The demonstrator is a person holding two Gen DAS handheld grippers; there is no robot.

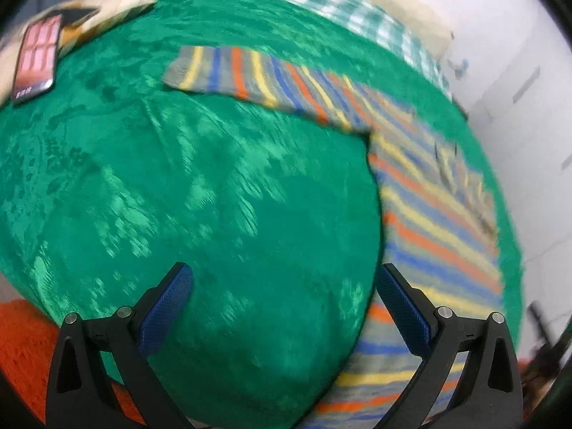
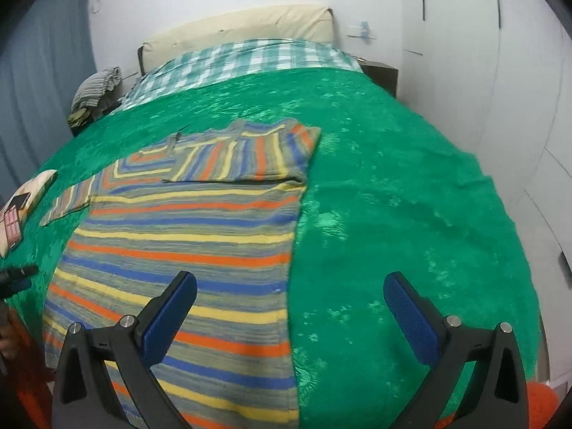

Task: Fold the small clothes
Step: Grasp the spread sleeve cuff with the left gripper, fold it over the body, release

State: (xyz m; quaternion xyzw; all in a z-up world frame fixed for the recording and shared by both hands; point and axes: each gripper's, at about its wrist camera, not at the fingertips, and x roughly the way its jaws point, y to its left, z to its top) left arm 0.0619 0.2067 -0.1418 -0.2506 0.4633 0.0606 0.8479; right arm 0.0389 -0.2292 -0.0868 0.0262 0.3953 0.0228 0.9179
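My left gripper [image 1: 284, 289] and right gripper [image 2: 289, 296] both gape wide and hold nothing above the sweater [image 2: 186, 250], which lies flat on the green bedspread [image 2: 393, 214] with its long axis running away from me toward the pillow end. One sleeve is folded across the chest, while the other sleeve [image 1: 250, 75] lies out flat to my left, ahead of my left gripper, so that hand looks the nearer one for it. The left view is blurred, and my fingers cut off the hem in both views.

Cloth and plastic on the bed

A knitted, matt striped wool-like sweater [image 2: 186, 250] lies on a shiny, crushed-pile green velvet bedspread [image 2: 393, 214]; beside it, textured blue plastic finger pads [image 2: 168, 316].
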